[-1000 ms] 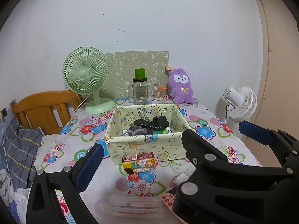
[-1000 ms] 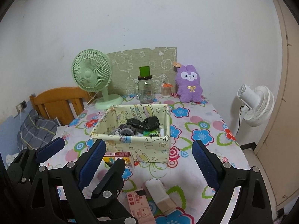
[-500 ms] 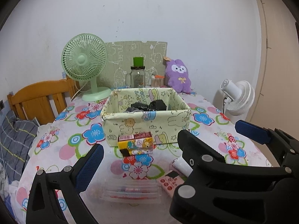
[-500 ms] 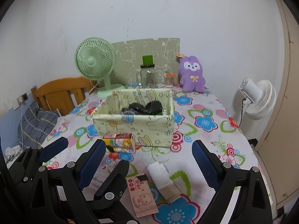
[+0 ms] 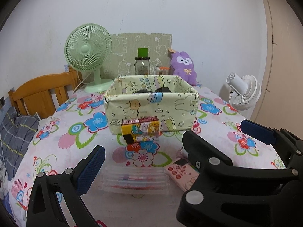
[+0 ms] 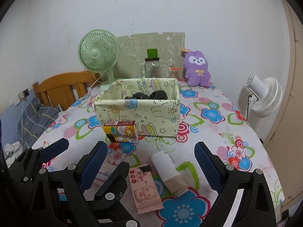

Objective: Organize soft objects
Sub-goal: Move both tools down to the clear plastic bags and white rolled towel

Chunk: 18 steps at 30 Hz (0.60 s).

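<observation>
Beside pink packet [image 6: 144, 188], rolled white-beige cloth [image 6: 170, 173]

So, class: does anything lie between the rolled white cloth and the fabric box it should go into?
Nothing visible does. The rolled white cloth lies on the table before the fabric box; the small carton stands off to the left of that path.

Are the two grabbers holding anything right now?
No. The left hand-held gripper and the right hand-held gripper are both open and empty, above the table; the rolled white socks lie loose on the flowered tablecloth.
</observation>
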Each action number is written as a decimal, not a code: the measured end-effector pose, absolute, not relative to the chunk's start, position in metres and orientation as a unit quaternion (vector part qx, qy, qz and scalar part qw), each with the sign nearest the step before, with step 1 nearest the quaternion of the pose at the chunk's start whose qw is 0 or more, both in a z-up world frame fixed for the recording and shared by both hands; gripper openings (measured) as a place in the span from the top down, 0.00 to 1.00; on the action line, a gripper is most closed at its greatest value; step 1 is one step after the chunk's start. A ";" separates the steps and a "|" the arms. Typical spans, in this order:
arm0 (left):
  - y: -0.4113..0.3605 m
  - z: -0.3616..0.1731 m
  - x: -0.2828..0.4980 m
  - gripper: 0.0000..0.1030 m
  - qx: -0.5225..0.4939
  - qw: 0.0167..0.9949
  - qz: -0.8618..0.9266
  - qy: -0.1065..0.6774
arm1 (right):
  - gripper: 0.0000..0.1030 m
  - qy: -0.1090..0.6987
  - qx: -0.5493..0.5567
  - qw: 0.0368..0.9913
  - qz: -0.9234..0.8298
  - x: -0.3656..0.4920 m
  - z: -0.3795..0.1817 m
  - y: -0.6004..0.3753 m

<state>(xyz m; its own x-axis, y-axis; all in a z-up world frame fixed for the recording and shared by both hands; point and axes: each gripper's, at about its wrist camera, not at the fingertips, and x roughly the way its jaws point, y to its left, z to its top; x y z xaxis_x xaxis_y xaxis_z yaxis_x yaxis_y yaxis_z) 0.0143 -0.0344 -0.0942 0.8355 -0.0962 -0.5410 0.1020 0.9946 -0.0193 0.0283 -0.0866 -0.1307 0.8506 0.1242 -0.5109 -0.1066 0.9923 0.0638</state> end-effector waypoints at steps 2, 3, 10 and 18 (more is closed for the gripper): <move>-0.035 -0.099 0.016 0.00 0.006 0.956 -0.052 0.290 | 0.08 0.271 0.016 0.960 0.060 0.029 -0.134 -0.087; -0.035 -0.102 0.016 0.00 0.007 0.955 -0.052 0.292 | 0.08 0.275 0.016 0.959 0.059 0.031 -0.137 -0.087; -0.034 -0.121 0.020 0.01 0.005 0.948 -0.047 0.316 | 0.09 0.300 0.016 0.952 0.060 0.038 -0.157 -0.087; -0.025 -0.138 0.030 0.01 0.001 0.939 -0.028 0.343 | 0.10 0.325 0.022 0.944 0.059 0.047 -0.174 -0.088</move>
